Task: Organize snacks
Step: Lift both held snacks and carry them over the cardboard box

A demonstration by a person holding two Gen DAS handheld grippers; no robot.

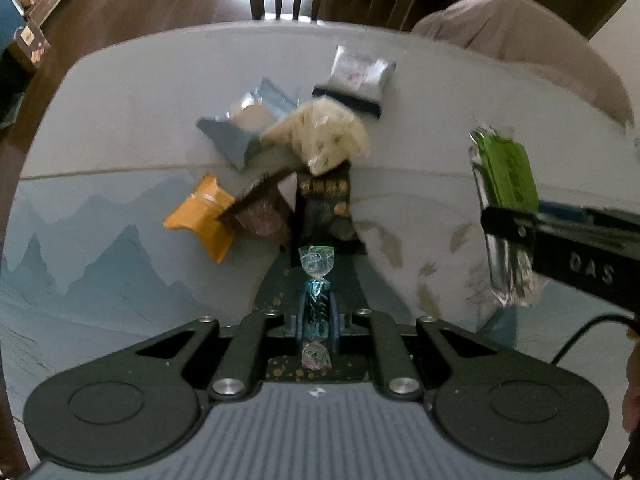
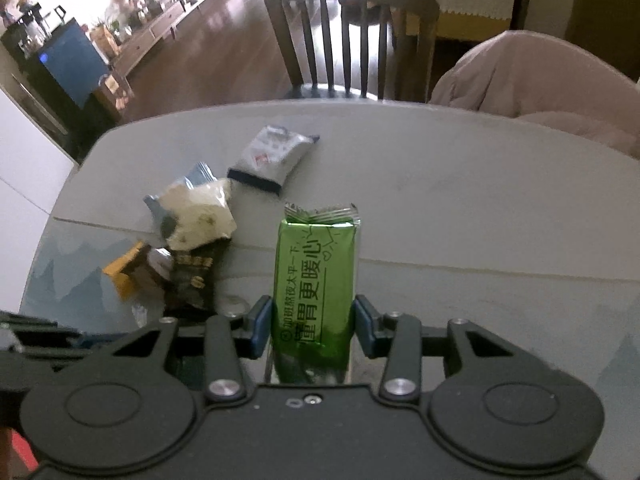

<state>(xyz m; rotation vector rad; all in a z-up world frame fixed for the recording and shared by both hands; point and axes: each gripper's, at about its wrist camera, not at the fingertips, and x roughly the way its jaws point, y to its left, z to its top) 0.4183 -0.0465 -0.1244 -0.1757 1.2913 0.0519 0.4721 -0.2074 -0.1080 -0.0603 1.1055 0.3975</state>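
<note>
My left gripper (image 1: 317,312) is shut on a small twist-wrapped candy (image 1: 317,276) with a clear and teal wrapper, held above the table. My right gripper (image 2: 313,322) is shut on a green snack packet (image 2: 316,276), which stands upright between the blue pads; the same green packet (image 1: 506,176) shows at the right of the left wrist view. A pile of snacks lies on the table: an orange packet (image 1: 200,216), a brown packet (image 1: 262,214), a black packet (image 1: 326,210), a cream packet (image 1: 320,136), a grey-blue packet (image 1: 244,128) and a silver packet (image 1: 358,76).
The round table (image 1: 120,112) has a grey top with a blue mountain print on its near half. A wooden chair (image 2: 348,28) stands at the far side. A pink padded garment (image 2: 532,80) lies at the table's far right edge.
</note>
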